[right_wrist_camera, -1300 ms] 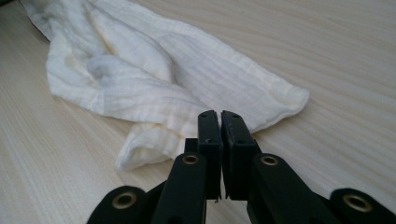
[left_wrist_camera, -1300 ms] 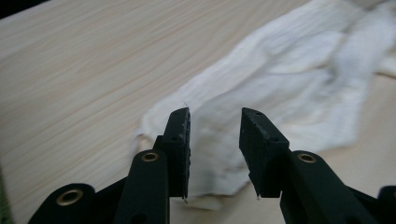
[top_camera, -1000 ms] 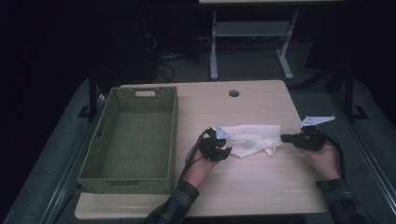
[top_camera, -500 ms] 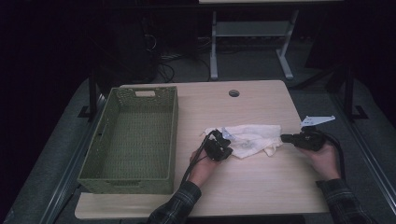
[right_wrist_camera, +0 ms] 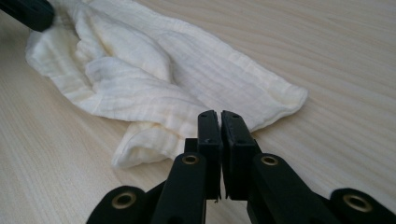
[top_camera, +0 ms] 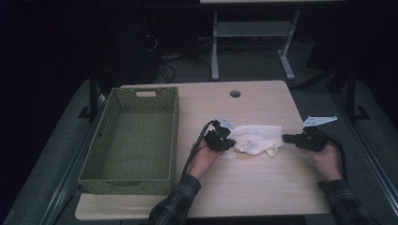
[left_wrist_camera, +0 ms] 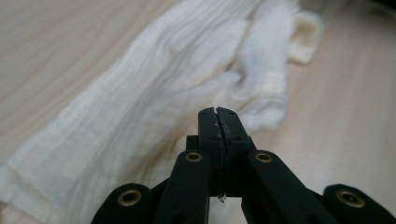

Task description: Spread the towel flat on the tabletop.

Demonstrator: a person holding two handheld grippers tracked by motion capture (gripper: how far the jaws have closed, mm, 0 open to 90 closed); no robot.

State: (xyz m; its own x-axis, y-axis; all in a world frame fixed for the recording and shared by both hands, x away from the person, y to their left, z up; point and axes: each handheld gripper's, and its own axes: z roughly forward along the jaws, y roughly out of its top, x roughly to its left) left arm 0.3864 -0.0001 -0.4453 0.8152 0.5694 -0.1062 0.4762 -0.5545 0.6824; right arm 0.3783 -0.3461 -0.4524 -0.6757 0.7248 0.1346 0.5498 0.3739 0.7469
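Since the earlier frame my left gripper (top_camera: 226,140) had slid right along the cloth's (top_camera: 256,139) left end, its jaws having just closed. From above, a green basket (top_camera: 133,174) stood at the table's (top_camera: 263,187) left; my gripper views showed the crinkled, cream cloth bunched mid-table. Both claws were shut; the left (left_wrist_camera: 218,112) pinched a few threads, the right gripper (right_wrist_camera: 220,114) held nothing.

Your high view is dim, its surroundings nearly black; only the tabletop (top_camera: 263,183) catches light. Both gripper views run bright, soft-focused toward the far edges.
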